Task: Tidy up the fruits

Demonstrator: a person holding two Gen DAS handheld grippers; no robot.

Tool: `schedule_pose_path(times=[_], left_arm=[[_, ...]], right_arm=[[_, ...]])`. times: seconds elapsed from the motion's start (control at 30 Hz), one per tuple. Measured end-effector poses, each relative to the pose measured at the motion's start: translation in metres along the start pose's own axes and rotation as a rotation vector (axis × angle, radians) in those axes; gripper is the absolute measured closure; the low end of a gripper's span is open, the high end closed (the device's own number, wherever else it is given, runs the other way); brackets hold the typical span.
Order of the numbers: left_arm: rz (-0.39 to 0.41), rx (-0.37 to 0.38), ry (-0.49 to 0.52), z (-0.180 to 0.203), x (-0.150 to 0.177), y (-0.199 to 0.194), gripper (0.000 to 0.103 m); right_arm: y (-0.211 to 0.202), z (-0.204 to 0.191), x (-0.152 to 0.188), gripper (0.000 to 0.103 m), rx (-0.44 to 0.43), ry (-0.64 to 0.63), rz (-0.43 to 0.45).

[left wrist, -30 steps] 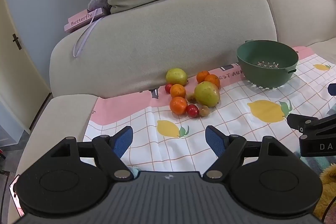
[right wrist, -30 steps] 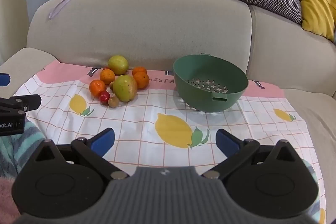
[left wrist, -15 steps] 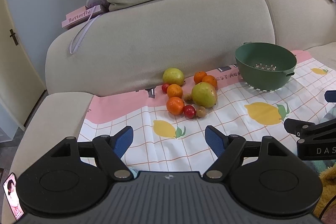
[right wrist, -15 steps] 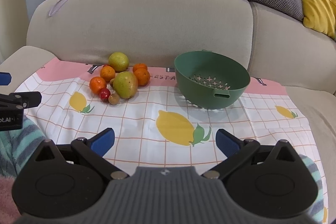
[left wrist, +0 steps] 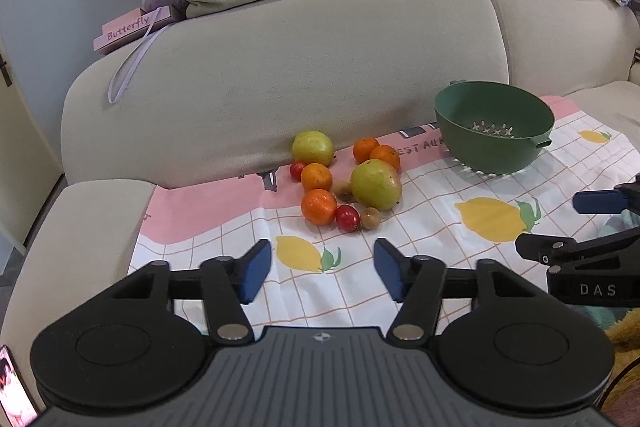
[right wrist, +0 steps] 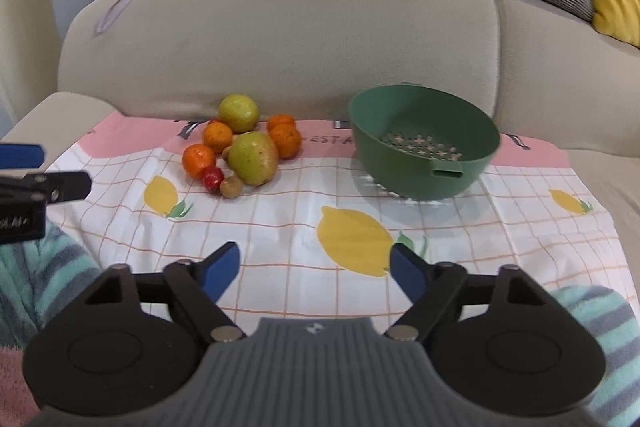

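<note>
A pile of fruit lies on a lemon-print cloth on the sofa seat: a large green-yellow fruit, a second one at the back, several oranges, two red cherry tomatoes and small brown fruits. An empty green colander bowl stands to the right of the pile. My left gripper is open and empty, short of the pile. My right gripper is open and empty, over the cloth's near part.
The sofa backrest rises right behind the fruit. A pink "Butterfly" box and cushions sit on top of it. A sofa armrest lies left. A striped fluffy blanket lies at the near edge.
Both grippers have moved forward toward the fruit and bowl, which now appear larger and nearer. Both stay open; nothing was grasped.
</note>
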State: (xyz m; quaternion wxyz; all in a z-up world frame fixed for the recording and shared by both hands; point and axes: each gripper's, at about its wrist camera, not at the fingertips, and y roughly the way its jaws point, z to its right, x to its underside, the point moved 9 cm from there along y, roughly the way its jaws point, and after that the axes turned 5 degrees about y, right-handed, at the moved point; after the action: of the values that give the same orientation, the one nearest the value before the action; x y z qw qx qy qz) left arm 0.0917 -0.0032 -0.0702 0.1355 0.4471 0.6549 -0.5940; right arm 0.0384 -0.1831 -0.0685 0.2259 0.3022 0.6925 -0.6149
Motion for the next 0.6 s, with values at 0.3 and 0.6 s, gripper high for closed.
schedule_pose_path(times=[0.3, 0.6], left_arm=[[-0.013, 0.044, -0.037, -0.016, -0.015, 0.024, 0.043], [-0.067, 0.099, -0.025, -0.019, -0.03, 0.06, 0.043]], right_arm=[[0.019, -0.023, -0.018, 0.04, -0.121, -0.074, 0.063], [0.061, -0.029, -0.04, 0.045, -0.161, -0.055, -0.02]])
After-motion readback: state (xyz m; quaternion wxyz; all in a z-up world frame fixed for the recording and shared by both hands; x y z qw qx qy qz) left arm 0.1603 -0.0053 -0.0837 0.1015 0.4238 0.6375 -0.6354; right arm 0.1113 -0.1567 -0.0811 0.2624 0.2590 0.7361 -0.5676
